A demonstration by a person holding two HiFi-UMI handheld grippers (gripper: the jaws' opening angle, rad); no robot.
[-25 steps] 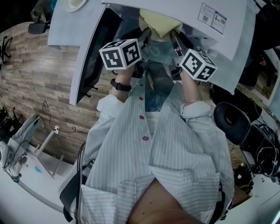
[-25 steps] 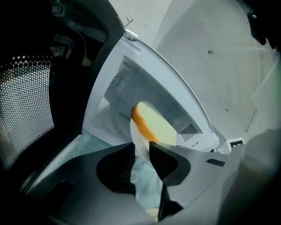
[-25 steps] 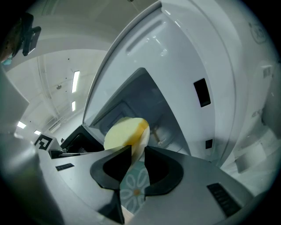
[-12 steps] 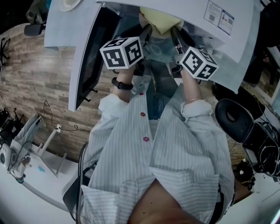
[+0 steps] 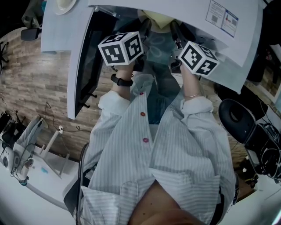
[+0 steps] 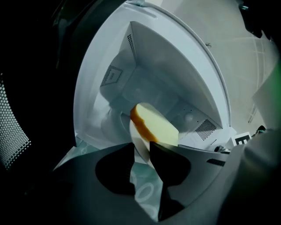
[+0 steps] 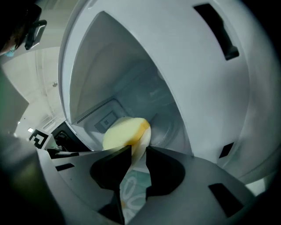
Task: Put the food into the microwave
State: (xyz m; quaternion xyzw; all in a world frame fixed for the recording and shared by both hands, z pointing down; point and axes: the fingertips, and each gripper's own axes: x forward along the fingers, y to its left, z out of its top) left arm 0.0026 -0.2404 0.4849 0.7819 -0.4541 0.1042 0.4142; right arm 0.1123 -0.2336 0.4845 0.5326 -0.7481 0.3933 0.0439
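Observation:
A pale yellow bun [image 5: 159,18] [image 6: 154,126] [image 7: 124,132] lies on a teal patterned plate [image 5: 156,49] [image 6: 140,186] [image 7: 133,190] with a white rim. My left gripper [image 5: 144,31] [image 6: 141,151] is shut on the plate's left rim. At the opposite rim my right gripper [image 5: 175,31] [image 7: 138,151] is shut too. Together they hold the plate level in the mouth of the white microwave [image 5: 219,41], whose cavity [image 6: 145,79] [image 7: 131,74] lies straight ahead. In the head view the microwave's top edge hides the far part of the bun.
The microwave door [image 5: 85,66] hangs open to the left of the left gripper. A white bowl [image 5: 66,4] sits on the surface at the upper left. A black chair [image 5: 239,121] stands at the right, and a white desk with gear [image 5: 26,154] at the lower left.
Both grippers have carried the plate further up the picture, deeper into the microwave opening. More of the bun is now hidden under the microwave's top edge.

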